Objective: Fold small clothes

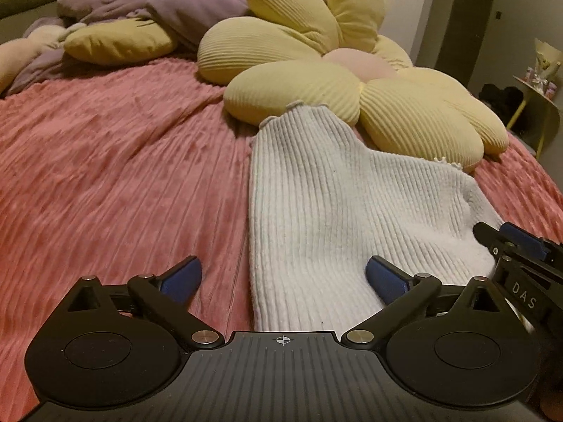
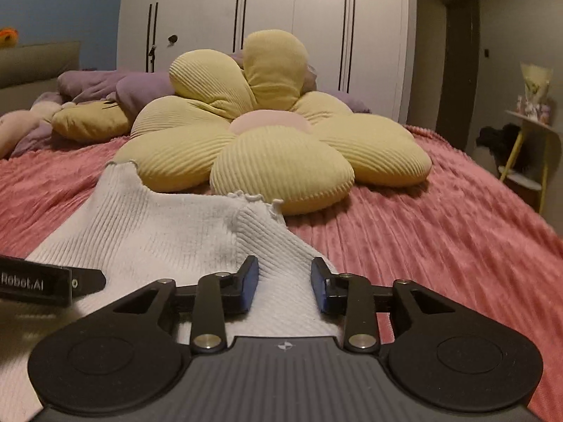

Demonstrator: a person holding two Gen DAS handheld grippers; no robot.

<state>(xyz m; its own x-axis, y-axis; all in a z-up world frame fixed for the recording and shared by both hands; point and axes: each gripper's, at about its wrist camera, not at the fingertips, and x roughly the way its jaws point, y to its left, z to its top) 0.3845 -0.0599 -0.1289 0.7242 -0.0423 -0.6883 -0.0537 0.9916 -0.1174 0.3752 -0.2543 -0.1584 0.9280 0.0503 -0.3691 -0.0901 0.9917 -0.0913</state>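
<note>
There the white ribbed garment [image 1: 316, 204] lay flat on the pink bed cover [image 1: 123, 176], its far edge against a yellow flower cushion [image 1: 316, 81]. The left claw [image 1: 283, 277] stood released, spread wide over its near edge. The right claw [image 2: 285, 283] hung partly parted above the cloth, gripping nothing.

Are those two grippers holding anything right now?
No. Both the left gripper and right gripper hang open over the white ribbed sock, gripping nothing.

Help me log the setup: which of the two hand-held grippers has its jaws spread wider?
The left hand-held gripper: its blue pads stand far apart over the white ribbed garment. The right hand-held gripper shows only a narrow gap.
</note>
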